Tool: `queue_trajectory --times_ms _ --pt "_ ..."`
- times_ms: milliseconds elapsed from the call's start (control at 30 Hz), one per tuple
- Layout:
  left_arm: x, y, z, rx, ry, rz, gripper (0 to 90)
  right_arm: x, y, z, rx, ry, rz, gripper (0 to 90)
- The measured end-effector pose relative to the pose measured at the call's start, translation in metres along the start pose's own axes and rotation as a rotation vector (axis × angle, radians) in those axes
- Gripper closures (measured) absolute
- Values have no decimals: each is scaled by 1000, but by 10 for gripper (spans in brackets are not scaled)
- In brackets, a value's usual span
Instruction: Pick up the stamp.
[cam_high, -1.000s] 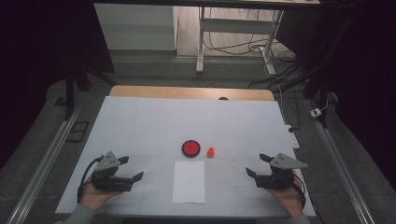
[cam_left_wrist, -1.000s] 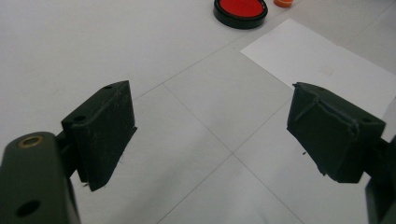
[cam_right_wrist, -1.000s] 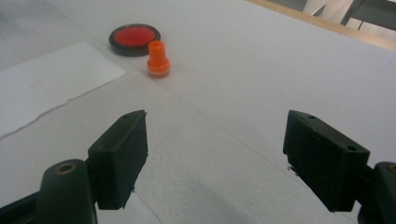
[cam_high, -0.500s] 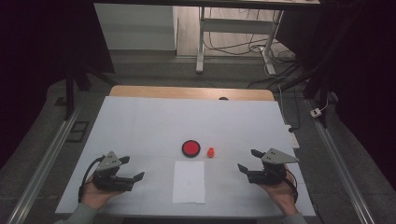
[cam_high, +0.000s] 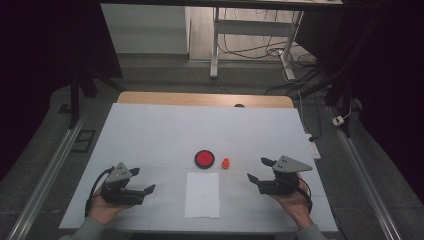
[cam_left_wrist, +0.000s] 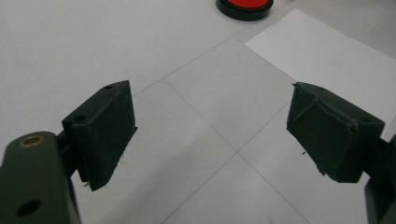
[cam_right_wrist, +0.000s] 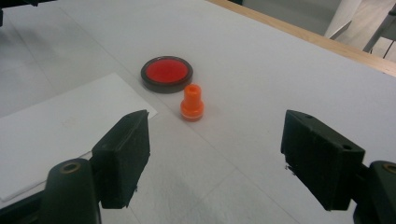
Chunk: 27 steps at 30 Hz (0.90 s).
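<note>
Left claw released, jaws spread wide, nothing between, low over worktop at near left, held in left hand. Right claw likewise released, empty, at near right, held in right hand. White paper sheet flat between both claws. Just beyond sheet: round red pad in black rim, small orange stamp upright just beside it, apart, not touching.

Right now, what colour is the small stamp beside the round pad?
Orange; the stamp shows best in the right gripper view.
</note>
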<state>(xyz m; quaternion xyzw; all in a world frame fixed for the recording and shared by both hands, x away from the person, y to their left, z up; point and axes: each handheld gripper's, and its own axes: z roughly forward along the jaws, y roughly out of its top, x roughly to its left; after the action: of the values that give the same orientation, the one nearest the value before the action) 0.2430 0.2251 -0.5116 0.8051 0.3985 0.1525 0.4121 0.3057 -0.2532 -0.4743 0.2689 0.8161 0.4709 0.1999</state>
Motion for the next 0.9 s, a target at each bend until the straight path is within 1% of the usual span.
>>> queue_trajectory --times_ms 233,400,600,667,733,767,867,900 --pt "0 0 1 5 -5 5 158 4 5 8 2 6 -9 237" --pt "0 0 2 5 -7 5 159 4 8 14 -1 8 -3 249" --pt "0 0 3 7 -6 3 159 5 10 23 25 17 -1 264" --pt "0 0 3 9 -5 1 159 6 11 26 26 18 -1 271" --pt "0 0 3 9 -6 -1 159 6 13 29 24 25 3 277" --pt "0 0 3 9 -6 -1 159 6 14 30 32 29 0 278" --pt "0 0 3 10 -7 -3 159 8 15 34 34 33 -4 289" --pt "0 0 4 10 -7 -4 159 9 16 39 44 45 -2 296"
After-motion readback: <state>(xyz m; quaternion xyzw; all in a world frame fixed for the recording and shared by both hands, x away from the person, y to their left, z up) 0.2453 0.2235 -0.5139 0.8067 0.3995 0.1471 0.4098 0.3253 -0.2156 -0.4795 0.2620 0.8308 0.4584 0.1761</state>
